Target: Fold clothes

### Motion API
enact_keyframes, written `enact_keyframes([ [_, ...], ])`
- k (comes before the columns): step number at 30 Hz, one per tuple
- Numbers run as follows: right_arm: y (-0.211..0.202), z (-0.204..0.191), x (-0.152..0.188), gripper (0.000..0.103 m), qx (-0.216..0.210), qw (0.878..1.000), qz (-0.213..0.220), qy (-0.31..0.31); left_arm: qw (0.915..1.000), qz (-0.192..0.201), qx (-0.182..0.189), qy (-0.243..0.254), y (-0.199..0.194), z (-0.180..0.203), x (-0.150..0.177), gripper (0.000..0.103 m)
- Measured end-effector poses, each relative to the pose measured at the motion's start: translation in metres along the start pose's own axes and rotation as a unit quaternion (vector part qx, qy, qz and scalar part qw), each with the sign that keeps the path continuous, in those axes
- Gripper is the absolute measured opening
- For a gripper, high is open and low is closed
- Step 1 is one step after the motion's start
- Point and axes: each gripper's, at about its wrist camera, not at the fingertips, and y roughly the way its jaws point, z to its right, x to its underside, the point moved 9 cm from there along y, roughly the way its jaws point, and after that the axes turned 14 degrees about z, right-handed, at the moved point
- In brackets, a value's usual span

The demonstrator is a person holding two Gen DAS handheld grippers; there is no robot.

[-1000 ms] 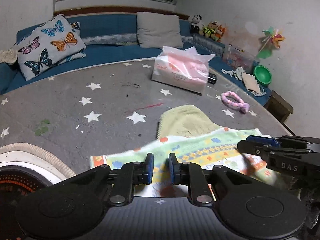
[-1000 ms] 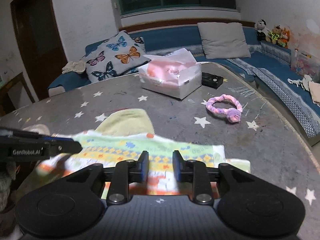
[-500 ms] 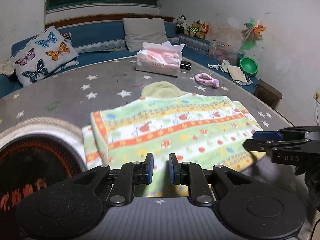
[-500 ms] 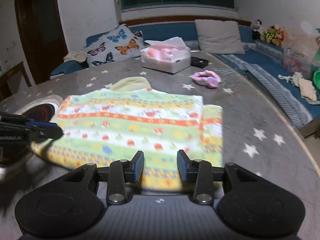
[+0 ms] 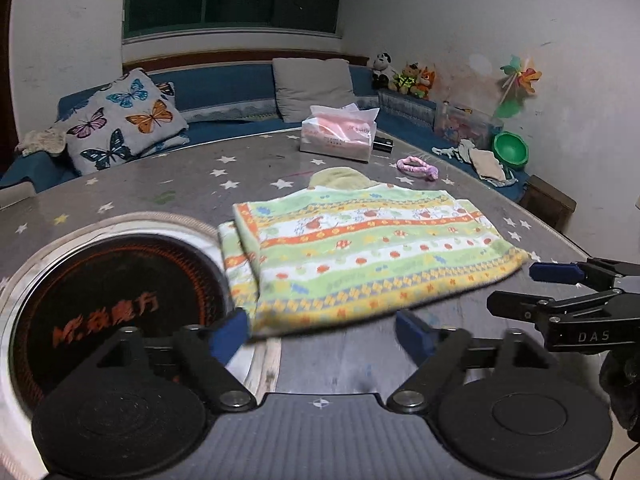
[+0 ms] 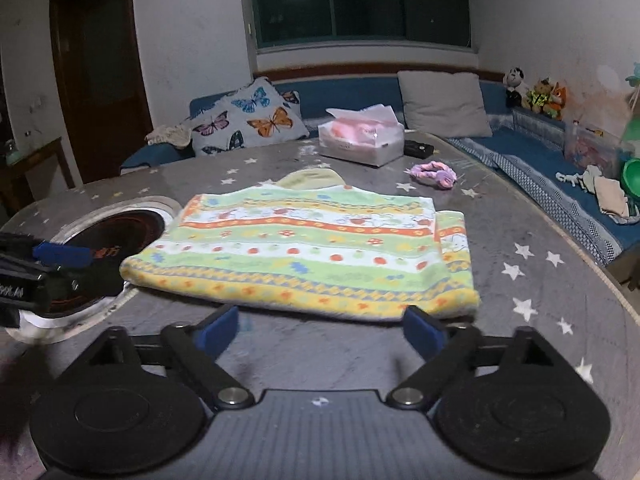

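A striped green, yellow and orange cloth [image 5: 360,256] [image 6: 312,256] lies folded on the grey star-patterned table [image 5: 180,176] [image 6: 520,216]. A pale yellow-green piece [image 5: 340,178] [image 6: 310,179] sticks out from under its far edge. My left gripper [image 5: 322,330] stands just short of the cloth's near edge, its jaws opening wide with nothing pressed between them. My right gripper [image 6: 320,330] is likewise at the near edge, jaws opening, the cloth free of its blue pads. The right gripper [image 5: 560,292] shows at the right of the left wrist view, the left gripper [image 6: 44,268] at the left of the right wrist view.
A round black burner [image 5: 112,300] [image 6: 120,232] is set into the table beside the cloth's left end. A tissue box [image 5: 338,136] [image 6: 360,140], a small black item [image 6: 418,147] and a pink scrunchie [image 5: 416,166] [image 6: 434,172] lie farther back. A blue sofa with cushions [image 6: 440,104] wraps behind.
Both grippers drew the cloth's edge toward the camera, folding it over, then let go and sprang from nearly shut to wide apart. The cloth now lies flat, free of both.
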Motion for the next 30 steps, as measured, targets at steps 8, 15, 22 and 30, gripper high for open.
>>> enact_keyframes([
  [8, -0.016, -0.021, 0.007, 0.103, 0.012, 1.0, 0.006, -0.011, 0.9998, 0.01, -0.016, -0.007, -0.032, -0.008, 0.013, 0.103],
  [15, -0.023, -0.028, 0.012, 0.103, 0.023, 1.0, 0.004, -0.008, 0.9993, 0.008, -0.032, -0.019, -0.043, -0.012, 0.023, 0.103],
  [22, -0.028, -0.034, 0.019, 0.103, 0.029, 1.0, 0.002, 0.005, 0.9991, 0.006, -0.037, -0.02, -0.052, -0.012, 0.035, 0.103],
  [30, -0.033, -0.044, 0.023, 0.103, 0.028, 1.0, 0.002, 0.01, 0.999, 0.008, -0.037, -0.025, -0.061, -0.013, 0.041, 0.103],
])
